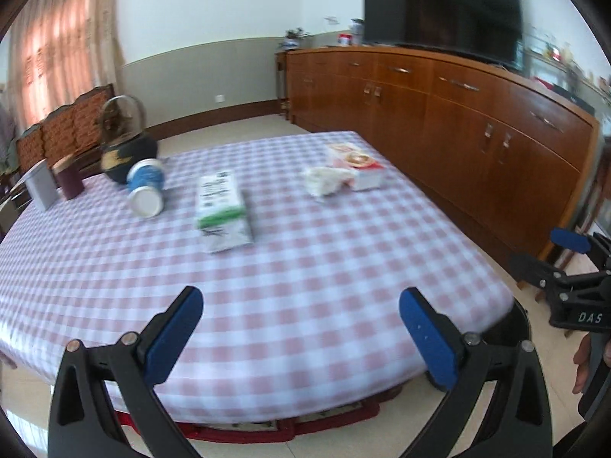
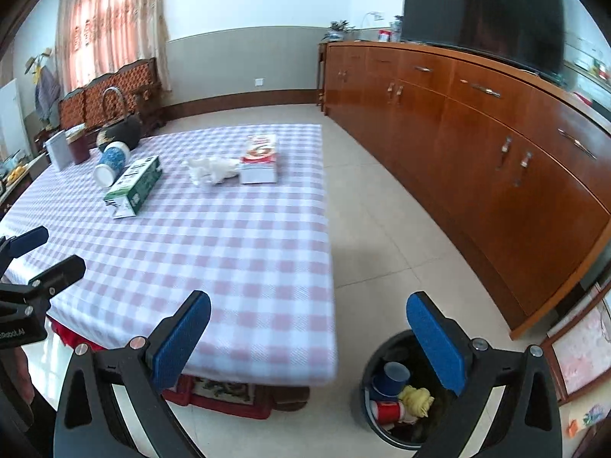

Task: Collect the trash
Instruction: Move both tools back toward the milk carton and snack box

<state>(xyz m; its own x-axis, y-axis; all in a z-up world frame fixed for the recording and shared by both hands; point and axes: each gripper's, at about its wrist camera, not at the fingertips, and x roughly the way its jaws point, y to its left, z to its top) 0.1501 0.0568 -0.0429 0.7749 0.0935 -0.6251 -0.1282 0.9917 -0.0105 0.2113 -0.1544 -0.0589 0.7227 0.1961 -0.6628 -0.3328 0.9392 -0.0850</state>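
Both tongs gape empty; crumpled white tissue wad (image 2: 212,170) mid-tabletop toward far edge: light, soft, pinch its bulk.

TV (image 1: 443,4), wood cabinet (image 1: 477,122), kettle (image 1: 128,145)

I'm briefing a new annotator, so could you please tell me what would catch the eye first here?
The checked tablecloth dominates, with a green-and-white carton lying flat, a crumpled tissue beside a red-and-white box, and a tipped blue-and-white jar further left. On the floor by the table's near right corner stands a black bin already holding cups.
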